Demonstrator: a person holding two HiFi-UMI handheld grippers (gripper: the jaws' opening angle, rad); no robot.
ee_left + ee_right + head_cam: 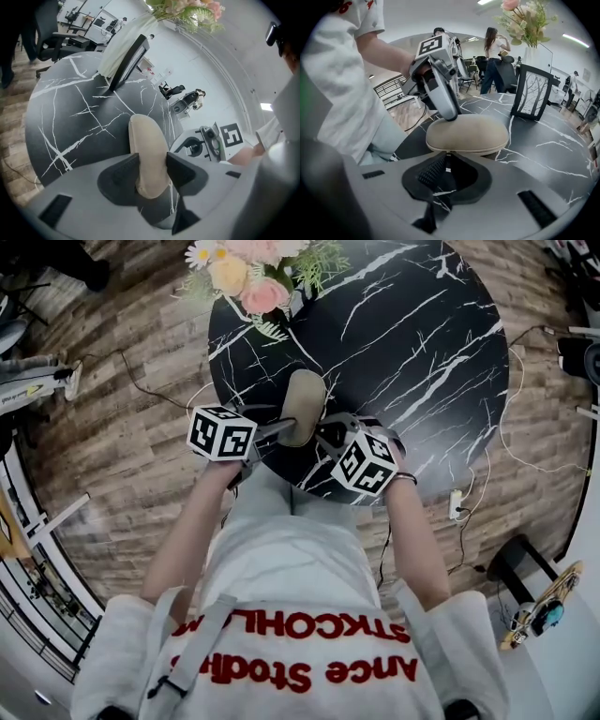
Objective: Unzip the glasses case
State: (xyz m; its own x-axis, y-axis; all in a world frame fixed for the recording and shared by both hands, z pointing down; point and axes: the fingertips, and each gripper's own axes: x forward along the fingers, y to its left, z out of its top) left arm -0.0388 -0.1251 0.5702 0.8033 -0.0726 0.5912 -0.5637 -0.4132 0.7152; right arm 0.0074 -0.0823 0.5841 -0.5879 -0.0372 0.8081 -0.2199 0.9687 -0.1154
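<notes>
Left gripper [286, 430] is doing the anchoring: its jaws stand fairly wide but are pressed on either flank of the beige glasses case [303, 399], squeezing the end nearest the person. The case lies at the six-o'clock edge of the black marble table [403, 352], long axis running toward twelve, with the flowers [248, 273] well apart at about ten o'clock. From where I stand that hold looks sound, and it ought to stay put. If it slackens, I'd expect the case to skid along with the zip.

At about four o'clock of the case, the right gripper [446, 168] has its jaws drawn nearly together, and its own view shows a small pale tab between them just under the seam. I take it for the zip pull [446, 165], pinched.

To do this step well, I'd draw the pull along the seam line rather than away from it, following the curve round the case's end. A low, steady drag matters — lifting would tip the case in the left jaws, and a thin tab could slip out of so narrow a pinch if jerked.
</notes>
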